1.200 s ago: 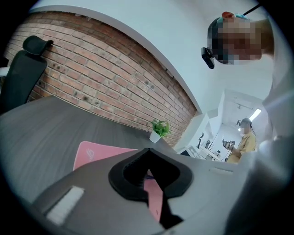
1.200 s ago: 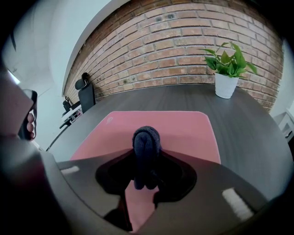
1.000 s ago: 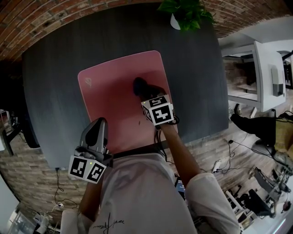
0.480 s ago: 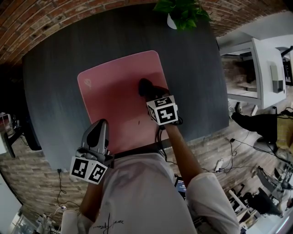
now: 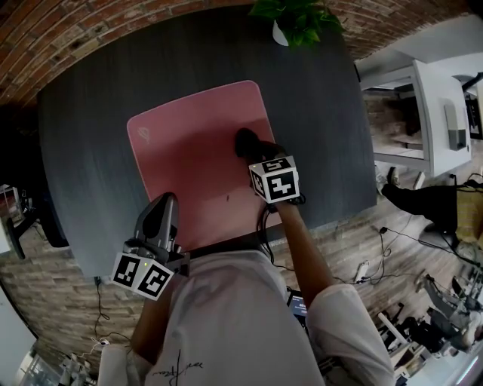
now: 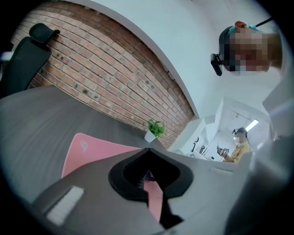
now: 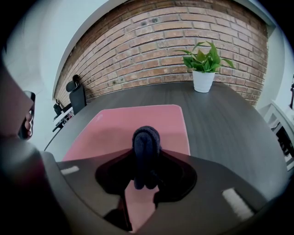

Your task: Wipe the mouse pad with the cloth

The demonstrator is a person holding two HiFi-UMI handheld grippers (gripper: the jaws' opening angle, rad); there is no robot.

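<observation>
Fingers (image 7: 202,179) of the right gripper (image 5: 253,148) are clamped on a dark cloth (image 7: 146,142), which bulges out past the tips as a rolled wad. Those of the left gripper (image 5: 164,202) are closed together on nothing.

Under everything lies the dark table (image 5: 90,151). On it the pink mouse pad (image 5: 189,151) sits at a slight angle. A potted plant (image 5: 298,19) stands at the far edge, well apart from the pad. The cloth (image 5: 244,140) rests over the pad's right part, near its right edge. Smallest is a dark speck (image 5: 228,199) on the pad, nearer the person than the cloth.

The main risk, as I judge it, is the pad sliding or rucking under a stroke. Nothing pins it: the left gripper (image 6: 147,153) hangs by the table's near edge, beside the pad's near left corner. A stroke to the right could also carry the wad off the pad onto bare table. So little cloth shows past the tips that a steep angle might bring the jaws themselves down on the pad.

No view settles whether the cloth presses on the pad or only hovers over it. The person's body and both grippers cover the pad's near edge. A mark at the pad's far left corner is too small to read.
</observation>
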